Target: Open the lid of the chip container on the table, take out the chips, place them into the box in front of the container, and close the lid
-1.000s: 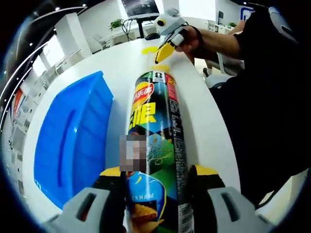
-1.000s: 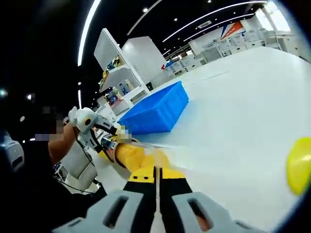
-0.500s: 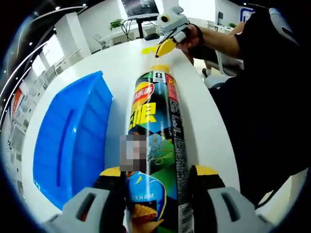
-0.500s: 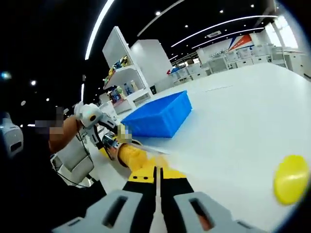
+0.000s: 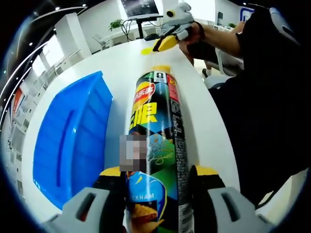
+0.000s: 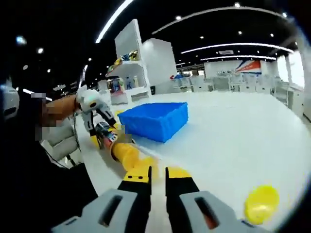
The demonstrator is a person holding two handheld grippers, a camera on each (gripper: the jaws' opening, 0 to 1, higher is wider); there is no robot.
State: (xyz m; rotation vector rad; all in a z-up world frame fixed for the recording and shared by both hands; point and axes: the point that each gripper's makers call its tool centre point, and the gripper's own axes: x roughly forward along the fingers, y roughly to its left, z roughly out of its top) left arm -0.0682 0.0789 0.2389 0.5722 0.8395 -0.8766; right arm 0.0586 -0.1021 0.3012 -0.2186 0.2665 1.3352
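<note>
A tall chip can [image 5: 156, 131] lies lengthwise on the white table [image 5: 126, 58], and my left gripper [image 5: 158, 171] is shut on its lower half. Its mouth points away, with a yellow stack of chips [image 5: 161, 68] showing at the far end. In the right gripper view the chips [image 6: 127, 153] stick out of the can toward my right gripper [image 6: 158, 171], which is a little open and holds nothing. The yellow lid [image 6: 261, 204] lies loose on the table at lower right. The blue box [image 5: 73, 141] sits beside the can. The right gripper [image 5: 167, 42] hovers past the can's mouth, near the lid [image 5: 147, 50].
A person's dark sleeve and body [image 5: 262, 97] fill the right side along the table's curved edge [image 5: 218, 145]. White shelving [image 6: 131, 63] and desks stand in the background. Bare tabletop [image 6: 233, 136] stretches between the blue box [image 6: 155, 119] and the lid.
The right gripper's jaws, closed together before, now stand slightly apart. That gripper has drawn back from the can's mouth. The left gripper and can have not moved.
</note>
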